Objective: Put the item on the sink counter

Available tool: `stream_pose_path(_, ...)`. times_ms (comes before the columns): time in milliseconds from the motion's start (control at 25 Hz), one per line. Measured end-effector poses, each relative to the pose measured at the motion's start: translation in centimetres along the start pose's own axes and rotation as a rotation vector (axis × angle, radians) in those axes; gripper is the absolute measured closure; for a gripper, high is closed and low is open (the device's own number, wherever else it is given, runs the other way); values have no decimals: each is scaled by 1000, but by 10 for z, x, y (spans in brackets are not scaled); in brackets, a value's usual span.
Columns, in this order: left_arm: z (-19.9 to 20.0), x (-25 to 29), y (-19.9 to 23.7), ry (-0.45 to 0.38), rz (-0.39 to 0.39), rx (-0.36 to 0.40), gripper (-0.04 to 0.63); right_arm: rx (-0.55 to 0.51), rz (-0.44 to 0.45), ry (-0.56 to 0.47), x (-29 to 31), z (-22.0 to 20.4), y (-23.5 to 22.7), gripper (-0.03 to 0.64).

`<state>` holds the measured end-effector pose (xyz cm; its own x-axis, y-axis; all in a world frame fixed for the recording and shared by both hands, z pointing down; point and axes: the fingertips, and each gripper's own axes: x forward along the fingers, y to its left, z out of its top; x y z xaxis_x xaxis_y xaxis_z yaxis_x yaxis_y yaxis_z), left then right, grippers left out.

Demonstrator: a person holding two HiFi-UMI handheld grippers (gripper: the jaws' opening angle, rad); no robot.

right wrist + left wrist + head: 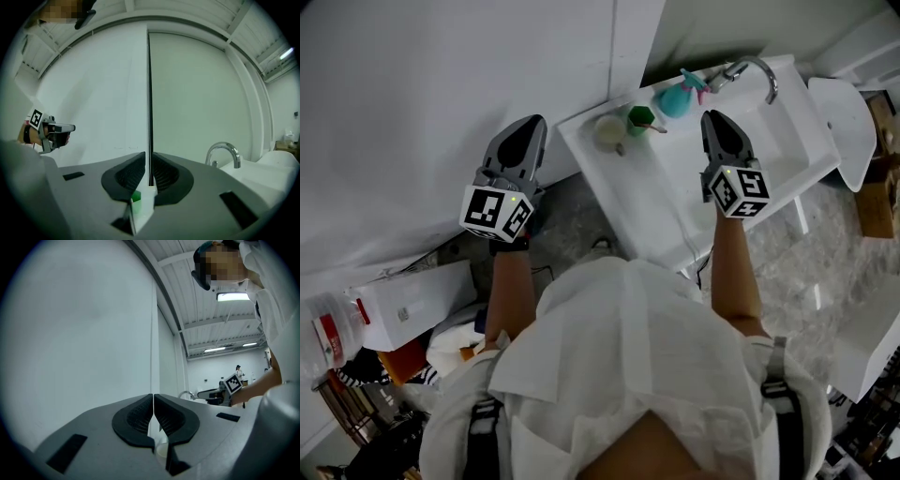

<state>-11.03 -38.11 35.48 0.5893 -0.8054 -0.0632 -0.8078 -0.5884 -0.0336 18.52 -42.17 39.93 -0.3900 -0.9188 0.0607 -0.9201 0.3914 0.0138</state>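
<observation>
The white sink counter [675,197] runs along the wall. At its far left end stand a cream cup [609,131], a green cup [639,119] with a toothbrush in it, and a teal bottle [675,98]. My left gripper [529,128] hangs off the counter's left end near the wall, shut and empty [153,400]. My right gripper [718,119] is above the basin, just right of the bottle, also shut with nothing held [150,161]. A bit of the green cup [136,197] shows below its jaws.
A chrome faucet [757,70] rises at the back of the basin [225,152]. A white toilet [848,127] stands to the right of the sink. Boxes and clutter [403,309] lie on the floor at the left. The wall [441,94] is close ahead.
</observation>
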Motion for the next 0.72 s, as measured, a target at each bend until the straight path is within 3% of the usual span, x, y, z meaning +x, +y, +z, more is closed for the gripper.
stream_pose_path(400,14,-6,4,-25,4,16,575,-106,-93,-118,-59,43,-12,606)
stream_pose_path(720,23,-12,11,-42,24,25,576,-125,-143,-176,-93,67,-19,606)
